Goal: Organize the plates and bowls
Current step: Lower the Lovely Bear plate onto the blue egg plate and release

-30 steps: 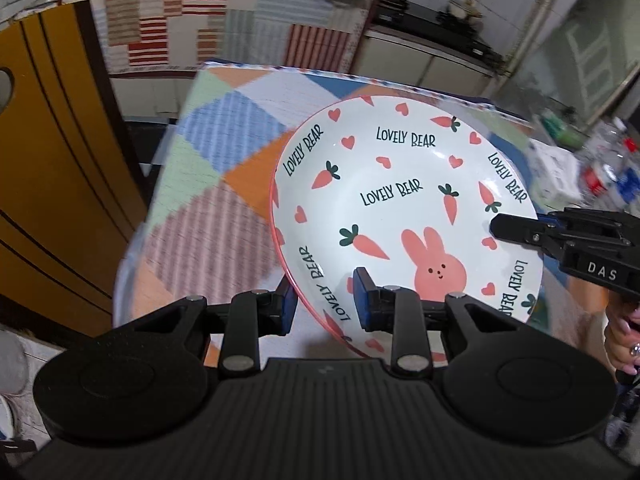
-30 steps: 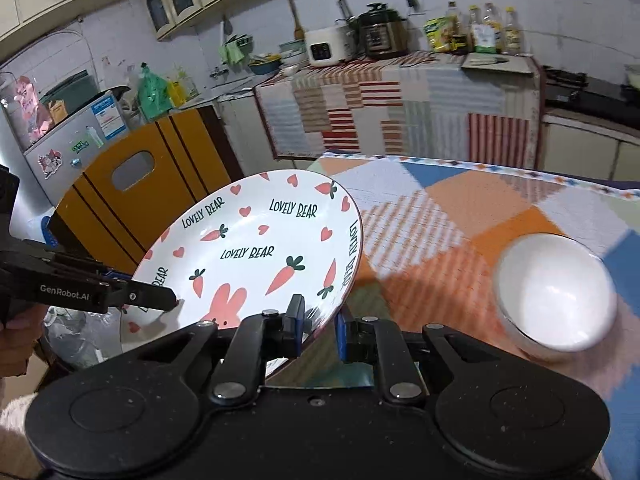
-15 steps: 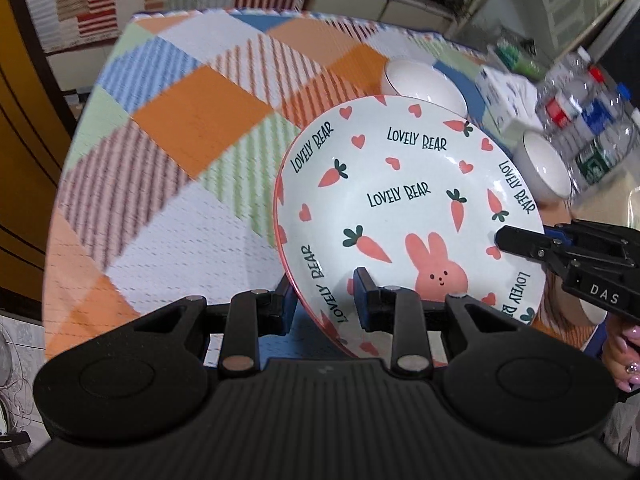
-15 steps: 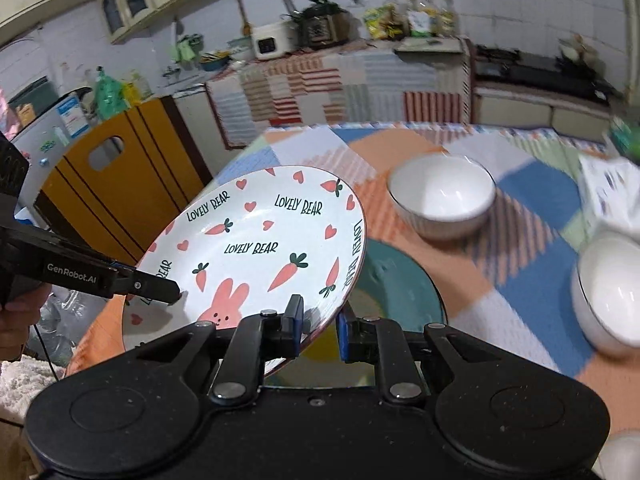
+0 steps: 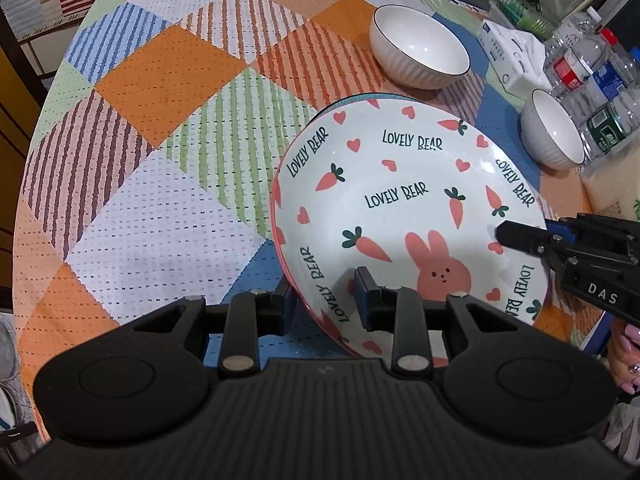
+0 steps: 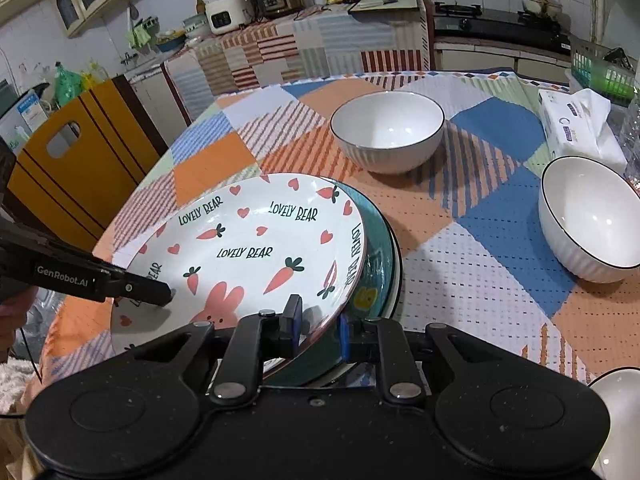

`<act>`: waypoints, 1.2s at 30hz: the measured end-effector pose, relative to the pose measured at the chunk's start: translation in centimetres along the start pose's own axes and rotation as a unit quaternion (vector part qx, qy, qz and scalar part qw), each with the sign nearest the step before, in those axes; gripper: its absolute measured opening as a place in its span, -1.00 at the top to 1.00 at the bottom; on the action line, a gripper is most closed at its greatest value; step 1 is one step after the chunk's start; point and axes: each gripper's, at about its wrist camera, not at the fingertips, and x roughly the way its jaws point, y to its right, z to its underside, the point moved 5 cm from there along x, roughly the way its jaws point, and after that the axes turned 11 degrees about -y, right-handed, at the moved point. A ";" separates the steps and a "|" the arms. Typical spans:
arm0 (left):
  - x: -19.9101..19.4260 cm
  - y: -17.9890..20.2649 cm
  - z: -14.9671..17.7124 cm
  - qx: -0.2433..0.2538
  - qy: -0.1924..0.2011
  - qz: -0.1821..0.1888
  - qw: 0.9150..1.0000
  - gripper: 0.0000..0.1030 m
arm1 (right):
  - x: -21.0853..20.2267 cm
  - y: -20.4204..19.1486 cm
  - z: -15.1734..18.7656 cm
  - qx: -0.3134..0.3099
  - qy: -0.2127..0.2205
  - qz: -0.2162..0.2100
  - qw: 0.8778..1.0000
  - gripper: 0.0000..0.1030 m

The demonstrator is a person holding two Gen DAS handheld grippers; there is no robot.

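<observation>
Lowered since the earlier frame, the rabbit plate (image 6: 256,248) is held tilted above the green plate (image 6: 380,268), pinched at opposite rims by left gripper (image 5: 324,304) and right gripper (image 6: 320,326).

Patchwork-clothed table (image 5: 168,92): two white bowls (image 6: 387,132) (image 6: 591,218), tissue pack (image 6: 576,124), teal plate (image 6: 378,268).
</observation>
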 end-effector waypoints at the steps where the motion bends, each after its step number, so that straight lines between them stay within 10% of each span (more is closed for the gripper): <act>1: 0.1 0.0 -0.1 0.001 -0.002 0.000 1.000 0.44 | 0.0 0.0 0.0 0.001 -0.002 0.001 1.000 0.55; 25: 1.2 1.3 -0.5 0.026 -0.015 -0.047 0.998 0.40 | 0.8 -2.6 -0.4 -0.020 -0.092 0.125 0.988 0.34; 36: 2.0 2.2 -0.3 0.011 -0.004 -0.085 0.996 0.39 | 1.6 -3.4 -0.3 -0.089 -0.066 0.206 0.972 0.34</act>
